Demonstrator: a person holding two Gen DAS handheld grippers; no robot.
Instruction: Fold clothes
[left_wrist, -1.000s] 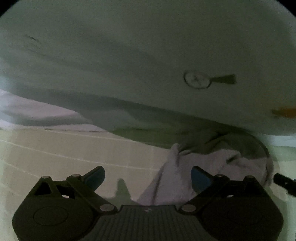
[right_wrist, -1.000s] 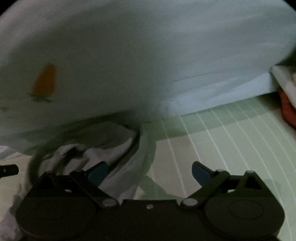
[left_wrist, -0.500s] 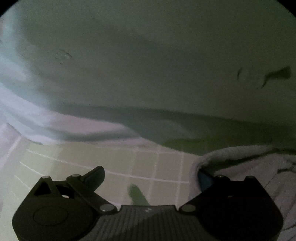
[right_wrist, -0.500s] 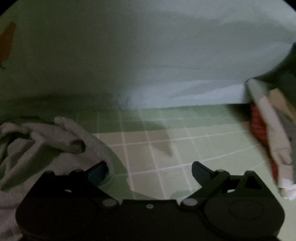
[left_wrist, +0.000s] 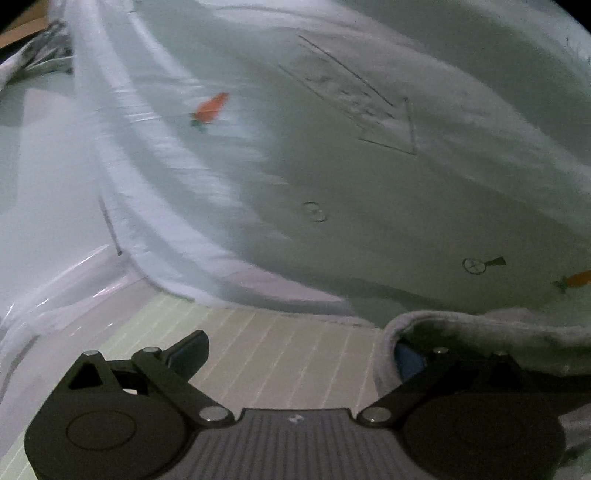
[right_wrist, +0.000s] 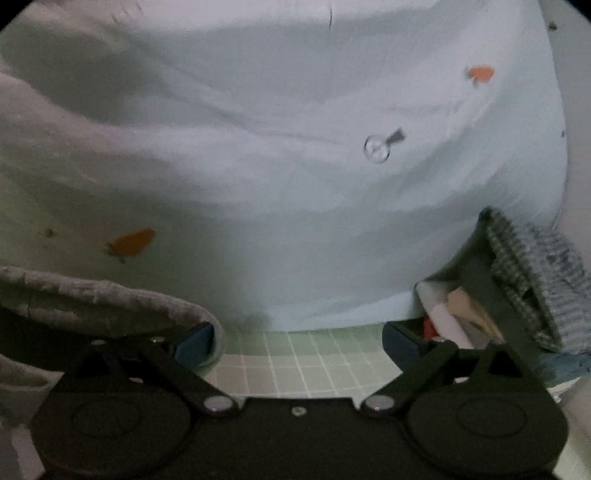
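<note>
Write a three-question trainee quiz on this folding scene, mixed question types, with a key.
1. True or false: the left gripper is shut on the grey garment.
2. Multiple choice: the small prints on the pale sheet are A) orange carrots B) blue stars C) red hearts.
3. Fill in: in the right wrist view, the garment covers the right gripper's ____ finger.

Key: 1 false, both grippers are open; 2 A; 3 left.
</note>
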